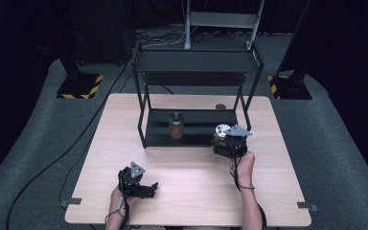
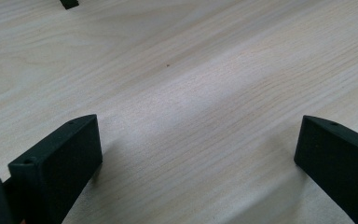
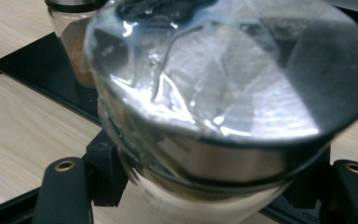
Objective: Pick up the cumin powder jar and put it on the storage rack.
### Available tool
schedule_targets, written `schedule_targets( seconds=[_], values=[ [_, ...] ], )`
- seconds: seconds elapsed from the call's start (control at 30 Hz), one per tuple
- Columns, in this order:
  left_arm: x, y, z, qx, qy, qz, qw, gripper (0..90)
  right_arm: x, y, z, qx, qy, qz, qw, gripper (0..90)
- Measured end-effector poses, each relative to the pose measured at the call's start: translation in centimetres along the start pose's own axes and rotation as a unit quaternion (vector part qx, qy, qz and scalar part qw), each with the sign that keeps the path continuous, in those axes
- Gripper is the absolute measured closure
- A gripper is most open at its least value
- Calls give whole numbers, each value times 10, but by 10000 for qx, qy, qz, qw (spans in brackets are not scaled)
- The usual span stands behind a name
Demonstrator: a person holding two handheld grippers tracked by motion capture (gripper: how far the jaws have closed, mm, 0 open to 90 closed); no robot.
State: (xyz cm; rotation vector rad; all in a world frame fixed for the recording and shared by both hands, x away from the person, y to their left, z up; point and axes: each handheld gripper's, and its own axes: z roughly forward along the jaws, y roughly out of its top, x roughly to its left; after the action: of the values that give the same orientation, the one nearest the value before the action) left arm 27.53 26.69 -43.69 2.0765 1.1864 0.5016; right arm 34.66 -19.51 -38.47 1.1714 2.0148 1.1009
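On the wooden table (image 1: 191,191), the right gripper (image 1: 230,142) clamps a lidded jar (image 3: 223,116) upright just before the black rack (image 1: 191,136); the left gripper (image 1: 141,188) rests agape.

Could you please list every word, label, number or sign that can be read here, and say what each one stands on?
None can be read.
Jar in the right claw: faint print on its pale label, too blurred to read.
Floor plates: yellow-and-black hazard stripes, no wording.
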Motion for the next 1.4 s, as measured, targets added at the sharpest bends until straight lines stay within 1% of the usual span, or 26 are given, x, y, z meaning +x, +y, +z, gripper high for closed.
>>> schedule_targets(
  seconds=[0.8,0.9,1.07,1.4],
  values=[
    [0,0,0,10,-1,15,10000,5,-6,15,21,150,37,-2,9999,301],
    [0,0,0,10,-2,14,10000,4,-6,16,24,177,29,5,9998,301],
    [0,0,0,11,-3,14,10000,4,-7,21,29,201,24,-51,9998,301],
    [0,0,0,13,-3,14,10000,4,-6,27,38,249,41,-53,9997,301]
  ],
)
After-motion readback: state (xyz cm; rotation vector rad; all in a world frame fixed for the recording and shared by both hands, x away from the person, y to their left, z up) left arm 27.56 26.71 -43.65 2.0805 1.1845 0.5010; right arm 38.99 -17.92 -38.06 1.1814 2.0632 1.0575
